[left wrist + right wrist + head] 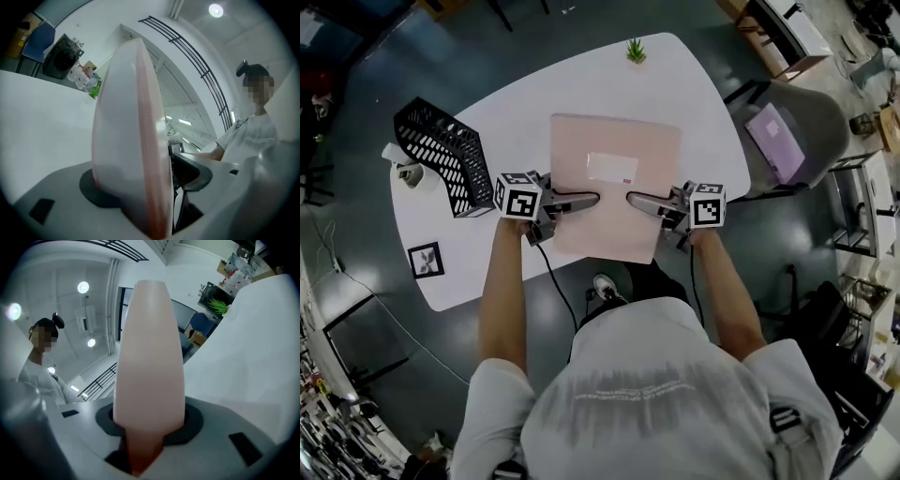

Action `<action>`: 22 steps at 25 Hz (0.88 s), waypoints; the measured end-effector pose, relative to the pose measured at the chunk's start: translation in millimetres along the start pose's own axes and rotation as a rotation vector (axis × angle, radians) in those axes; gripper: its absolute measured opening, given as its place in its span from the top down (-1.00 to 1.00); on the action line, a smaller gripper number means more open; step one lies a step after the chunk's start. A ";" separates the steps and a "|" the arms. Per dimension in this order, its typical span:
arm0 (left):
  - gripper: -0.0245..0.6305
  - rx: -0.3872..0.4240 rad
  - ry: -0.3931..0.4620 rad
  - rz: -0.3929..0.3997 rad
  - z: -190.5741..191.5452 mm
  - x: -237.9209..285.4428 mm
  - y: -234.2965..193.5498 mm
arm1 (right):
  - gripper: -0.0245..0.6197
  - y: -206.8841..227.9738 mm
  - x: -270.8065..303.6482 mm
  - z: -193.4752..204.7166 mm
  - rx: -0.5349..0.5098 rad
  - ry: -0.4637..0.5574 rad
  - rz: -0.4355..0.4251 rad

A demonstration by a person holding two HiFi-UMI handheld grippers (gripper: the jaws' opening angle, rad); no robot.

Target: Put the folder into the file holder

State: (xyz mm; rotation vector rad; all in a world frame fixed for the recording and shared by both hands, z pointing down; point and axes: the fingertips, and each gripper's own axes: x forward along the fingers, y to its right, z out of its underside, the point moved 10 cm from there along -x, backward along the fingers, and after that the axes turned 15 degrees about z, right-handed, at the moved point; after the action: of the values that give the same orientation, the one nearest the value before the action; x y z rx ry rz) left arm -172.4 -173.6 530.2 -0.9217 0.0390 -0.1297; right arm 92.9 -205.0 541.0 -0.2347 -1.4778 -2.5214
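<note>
One folder (614,150) pinched in jaws of left gripper (581,200), right gripper (639,200); one file holder (441,150).

The print on the white label (612,167) of the folder (614,183) is too small to read. At 9 o'clock on the desk (675,84), a white thing (403,169) sits half hidden behind the file holder (441,150) and cannot be identified. In the right gripper view the folder covers the middle of both fingers (234,425), and the bottom edge cuts it off.
</note>
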 end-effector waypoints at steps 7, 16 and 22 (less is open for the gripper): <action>0.17 0.072 0.124 0.019 25.9 -11.9 53.7 | 0.33 -35.9 -7.7 6.2 -0.101 -0.069 -0.052; 0.42 0.320 0.264 -0.119 61.9 -38.0 140.5 | 0.10 -80.7 -24.5 1.4 -0.392 0.004 0.062; 0.43 0.433 0.390 -0.360 82.0 -83.5 197.7 | 0.36 -113.6 -24.1 -5.5 -0.507 0.131 0.244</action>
State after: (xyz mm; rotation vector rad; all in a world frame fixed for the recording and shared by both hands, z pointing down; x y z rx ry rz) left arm -229.1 20.1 420.5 -0.4526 0.1994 -0.6279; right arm 86.5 -153.4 437.1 -0.2985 -0.6942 -2.5993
